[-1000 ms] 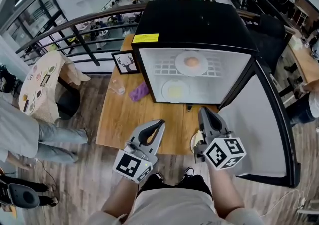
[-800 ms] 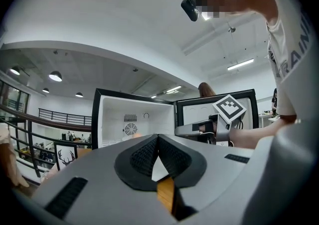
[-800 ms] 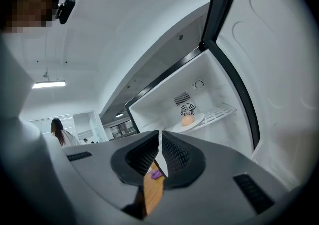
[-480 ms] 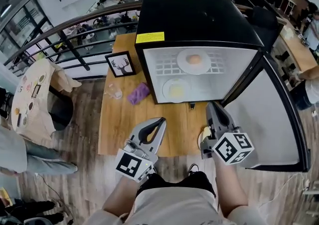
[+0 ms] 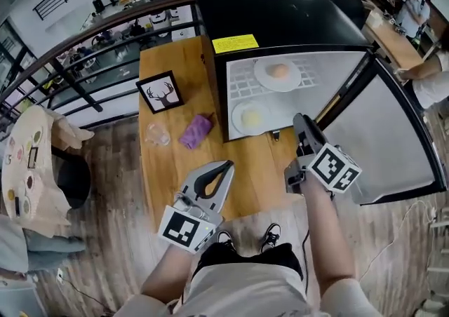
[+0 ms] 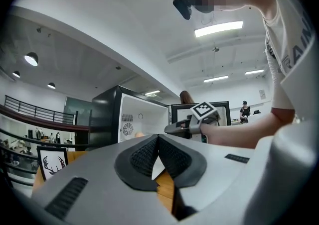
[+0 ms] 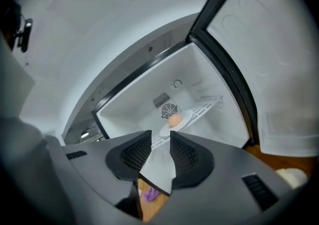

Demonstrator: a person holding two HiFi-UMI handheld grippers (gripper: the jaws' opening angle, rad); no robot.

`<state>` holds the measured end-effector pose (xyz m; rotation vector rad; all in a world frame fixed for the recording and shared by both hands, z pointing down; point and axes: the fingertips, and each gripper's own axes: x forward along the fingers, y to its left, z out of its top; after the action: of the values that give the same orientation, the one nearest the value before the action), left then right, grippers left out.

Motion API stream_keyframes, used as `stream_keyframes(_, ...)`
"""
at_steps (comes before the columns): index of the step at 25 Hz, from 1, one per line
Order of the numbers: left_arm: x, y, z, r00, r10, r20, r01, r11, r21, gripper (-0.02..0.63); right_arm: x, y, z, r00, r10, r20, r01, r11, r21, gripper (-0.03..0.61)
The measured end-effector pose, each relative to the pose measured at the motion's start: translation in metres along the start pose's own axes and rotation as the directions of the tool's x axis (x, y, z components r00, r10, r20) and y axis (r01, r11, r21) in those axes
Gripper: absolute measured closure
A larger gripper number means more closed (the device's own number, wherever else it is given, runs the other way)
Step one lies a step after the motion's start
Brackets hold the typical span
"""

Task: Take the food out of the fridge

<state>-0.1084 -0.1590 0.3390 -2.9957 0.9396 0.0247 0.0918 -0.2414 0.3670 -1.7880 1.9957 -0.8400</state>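
The black fridge [image 5: 280, 17] stands on the wooden table [image 5: 168, 168] with its door [image 5: 393, 140] swung open to the right. On the upper wire shelf a white plate [image 5: 261, 73] carries an orange-pink food item [image 5: 279, 70], which also shows as food [image 7: 174, 119] in the right gripper view. Below it a second plate holds yellow food [image 5: 251, 118]. My right gripper [image 5: 300, 120] [image 7: 160, 142] is at the fridge's opening and points inside. Its jaws have just been opening and stand apart with nothing between them. My left gripper [image 5: 226, 167] [image 6: 157, 139] hovers over the table in front, jaws shut and empty.
A framed deer picture [image 5: 160, 92], a purple thing [image 5: 196, 131] and a small clear cup [image 5: 156, 135] sit on the table left of the fridge. A pale round thing [image 7: 291, 176] lies on the table near the door. A railing [image 5: 84, 49] runs behind the table.
My right gripper has moved forward to the fridge's opening. The left gripper has shifted a little over the table. The head view has swung, so the fridge now sits further right.
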Motion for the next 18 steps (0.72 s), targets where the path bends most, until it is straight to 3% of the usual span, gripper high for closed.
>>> stream_keyframes(4,0.000,0.001,-0.001,1.000,-0.023,-0.010,0.023,1.000,-0.013,0.606,0.034,-0.015,0.002,1.000,-0.010,-0.018,0.013,0.980,0.200,0.448)
stream_keyframes(7,0.002,0.003,-0.001,1.000,-0.016,-0.017,0.015,0.999,-0.053,0.606,0.061,-0.032,0.005,1.000,-0.018,-0.018,0.022,0.948,0.318,0.439)
stream_keyframes(10,0.002,0.009,-0.007,1.000,-0.005,-0.030,0.005,1.000,-0.021,0.606,0.082,-0.049,0.002,0.999,-0.030,-0.027,0.038,0.906,0.422,0.437)
stream_keyframes(18,0.002,0.022,-0.018,0.997,0.045,-0.060,-0.048,0.997,-0.053,0.606,0.108,-0.070,-0.003,0.999,-0.022,-0.032,0.036,0.817,0.575,0.439)
